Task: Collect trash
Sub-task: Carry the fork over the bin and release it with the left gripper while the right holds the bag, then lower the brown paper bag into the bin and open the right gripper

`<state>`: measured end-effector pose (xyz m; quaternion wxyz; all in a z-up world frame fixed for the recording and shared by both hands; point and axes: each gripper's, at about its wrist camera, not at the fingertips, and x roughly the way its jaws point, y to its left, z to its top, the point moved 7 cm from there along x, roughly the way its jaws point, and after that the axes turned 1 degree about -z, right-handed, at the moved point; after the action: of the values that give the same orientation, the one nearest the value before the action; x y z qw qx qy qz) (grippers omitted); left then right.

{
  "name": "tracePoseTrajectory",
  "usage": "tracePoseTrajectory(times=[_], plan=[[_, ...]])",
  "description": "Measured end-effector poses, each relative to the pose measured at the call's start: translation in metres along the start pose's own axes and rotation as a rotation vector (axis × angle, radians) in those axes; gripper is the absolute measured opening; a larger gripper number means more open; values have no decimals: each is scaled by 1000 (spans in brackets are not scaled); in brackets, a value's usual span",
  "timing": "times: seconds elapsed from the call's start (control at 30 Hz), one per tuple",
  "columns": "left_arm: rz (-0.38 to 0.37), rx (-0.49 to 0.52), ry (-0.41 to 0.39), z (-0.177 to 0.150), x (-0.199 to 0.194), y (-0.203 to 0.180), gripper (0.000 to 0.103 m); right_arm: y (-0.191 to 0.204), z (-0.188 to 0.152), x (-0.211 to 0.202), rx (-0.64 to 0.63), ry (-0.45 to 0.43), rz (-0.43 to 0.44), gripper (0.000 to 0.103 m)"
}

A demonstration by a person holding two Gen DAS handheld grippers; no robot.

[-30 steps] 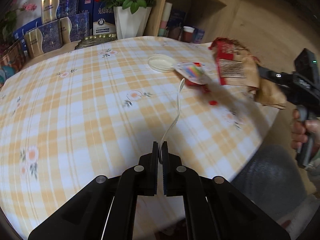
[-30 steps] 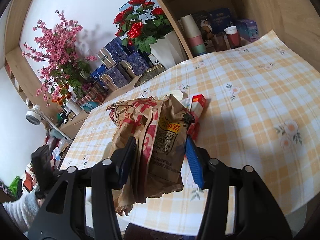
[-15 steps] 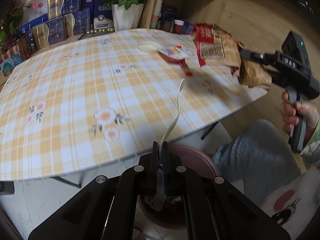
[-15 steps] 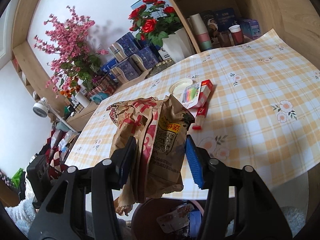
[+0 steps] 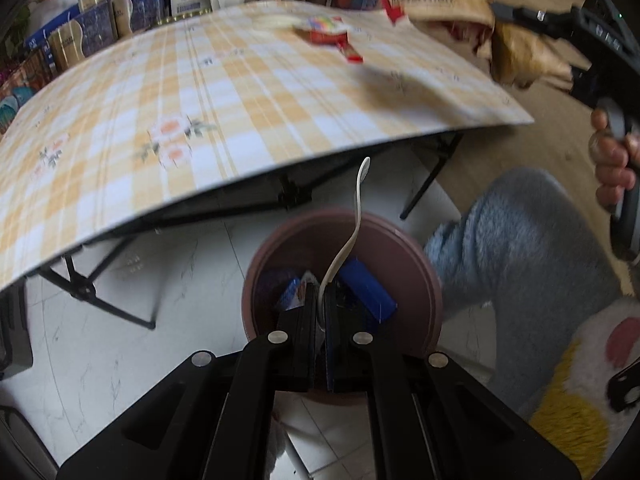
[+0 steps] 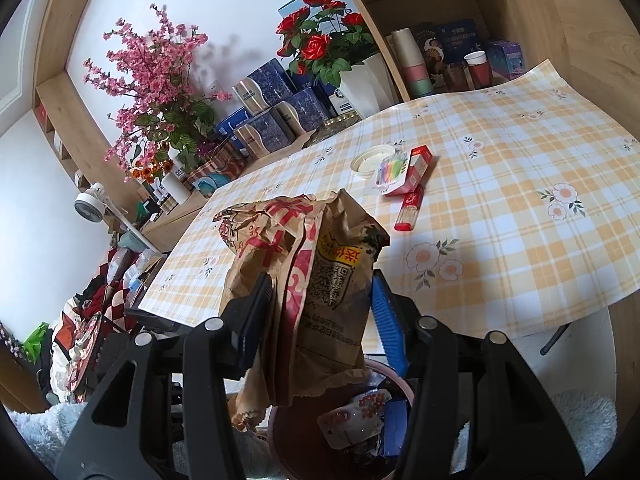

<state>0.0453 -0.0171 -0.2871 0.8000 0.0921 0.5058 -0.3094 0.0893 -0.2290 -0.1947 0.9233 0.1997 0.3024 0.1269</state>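
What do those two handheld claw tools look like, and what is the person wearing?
Both are black plastic. The left gripper has two angular arms with round silver rivets and flat black pads. The right gripper looks the same, but one pad is bright blue with ridges. From the left view it has a pistol-style handle and a small green light. The person wears fuzzy grey-blue clothing.

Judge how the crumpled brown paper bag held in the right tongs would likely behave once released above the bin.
The paper bag looks creased and flattened between the right tongs, so probably light and floppy. It would likely drop slowly and might catch on the bin rim.
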Motion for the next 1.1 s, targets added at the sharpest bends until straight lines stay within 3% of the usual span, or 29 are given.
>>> tracePoseTrajectory(times=[0.23,0.5,0.53,0.6,0.63,0.67,0.87,1.1], plan=[[24,0,108,-16,30,-2,4,0,-9,-1,2,12,2,51],[38,7,161,-16,54,-5,5,-8,-15,5,26,30,1,51],[39,5,153,-14,54,-4,7,-9,-16,5,28,32,1,51],[33,1,133,-9,53,-6,23,-11,-17,6,33,34,-1,51],[43,-10,113,-5,50,-5,47,-11,-17,6,35,35,-1,51],[51,-17,98,-2,47,-6,61,-13,-18,6,39,36,-2,51],[79,-81,-75,17,12,1,79,-15,-25,9,53,52,-1,51],[146,-176,-267,26,-39,20,82,-2,-44,18,44,104,52,51]])
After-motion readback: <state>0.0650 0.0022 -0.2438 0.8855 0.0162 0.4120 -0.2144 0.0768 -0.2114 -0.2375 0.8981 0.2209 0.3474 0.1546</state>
